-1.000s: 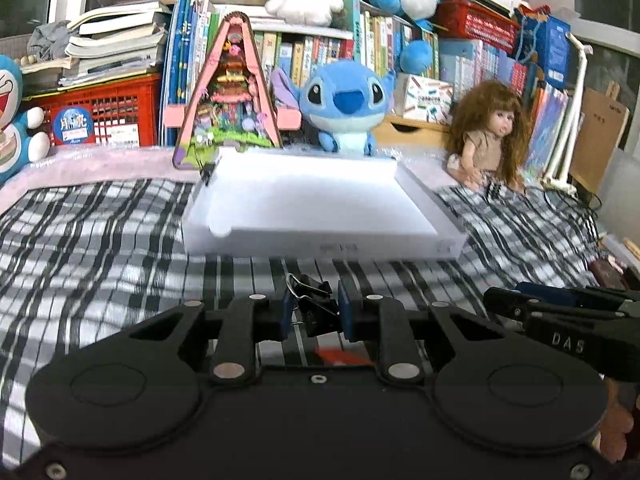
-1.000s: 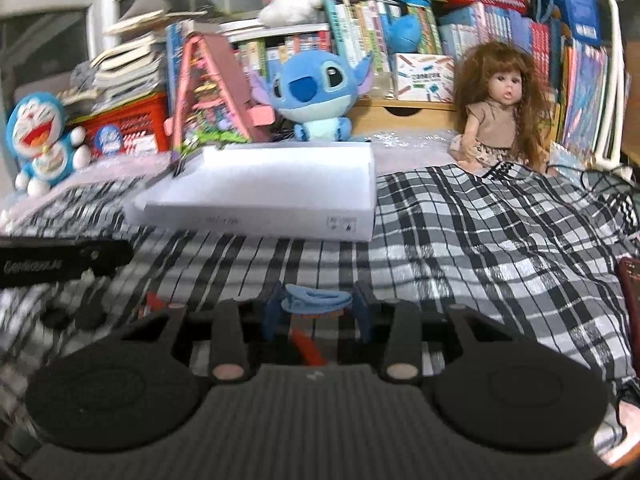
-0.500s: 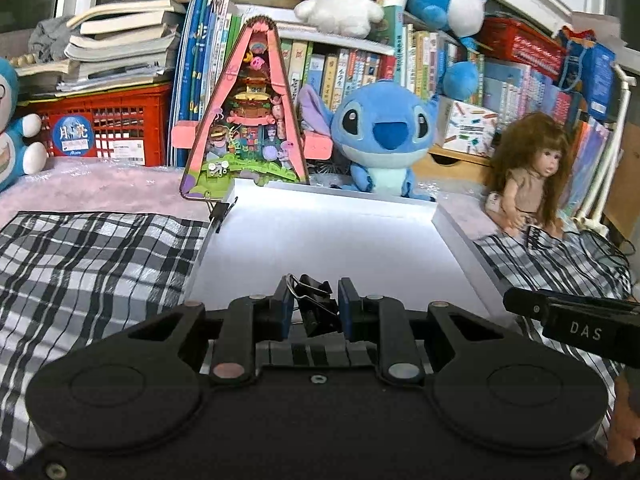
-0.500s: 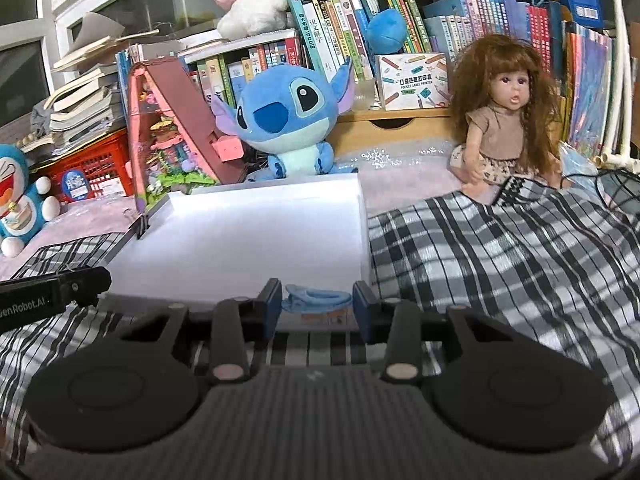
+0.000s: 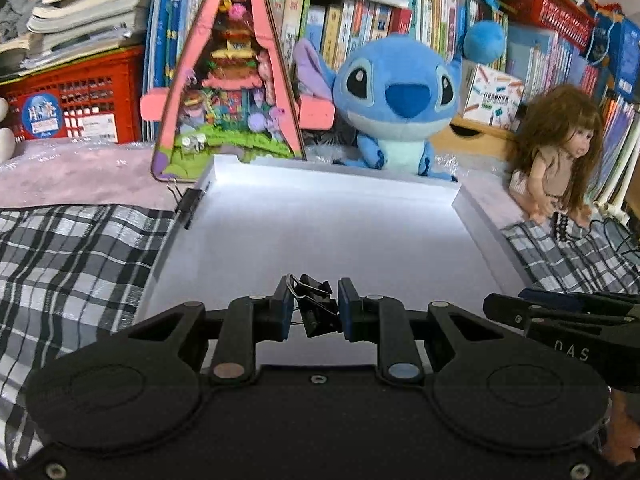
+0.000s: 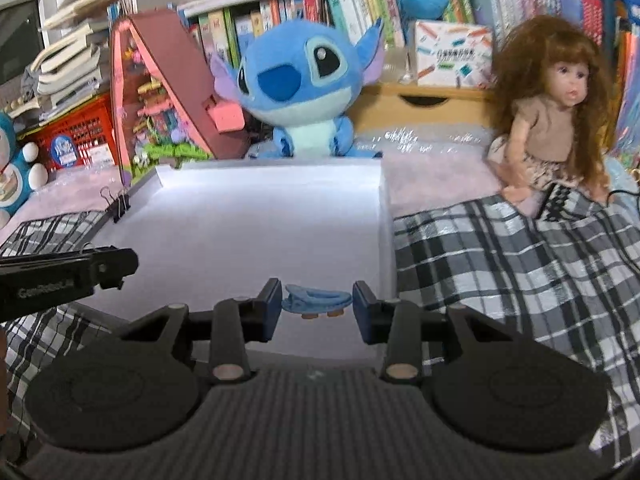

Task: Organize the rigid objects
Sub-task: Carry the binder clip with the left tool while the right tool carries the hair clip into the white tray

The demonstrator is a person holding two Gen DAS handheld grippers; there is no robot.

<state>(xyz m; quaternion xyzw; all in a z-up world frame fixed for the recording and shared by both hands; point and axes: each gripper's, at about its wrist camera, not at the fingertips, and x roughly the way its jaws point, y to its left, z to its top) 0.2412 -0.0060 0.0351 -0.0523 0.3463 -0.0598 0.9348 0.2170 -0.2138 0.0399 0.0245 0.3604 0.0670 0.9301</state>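
A white tray (image 5: 304,224) lies on the checked cloth; it also shows in the right wrist view (image 6: 256,216). My left gripper (image 5: 313,309) is shut on a black binder clip (image 5: 316,307) and holds it over the tray's near part. My right gripper (image 6: 316,305) is shut on a blue hair clip (image 6: 317,303), held over the tray's near right side. Another black binder clip (image 5: 191,200) is clipped to the tray's left rim, also in the right wrist view (image 6: 118,204).
A blue plush (image 5: 394,104), a pink triangular toy house (image 5: 230,80) and a doll (image 5: 558,156) stand behind the tray, before shelves of books. A red crate (image 5: 76,108) is at the back left. Checked cloth (image 6: 512,264) lies right of the tray.
Both grippers have moved forward from above the cloth to over the tray, each still holding its clip.
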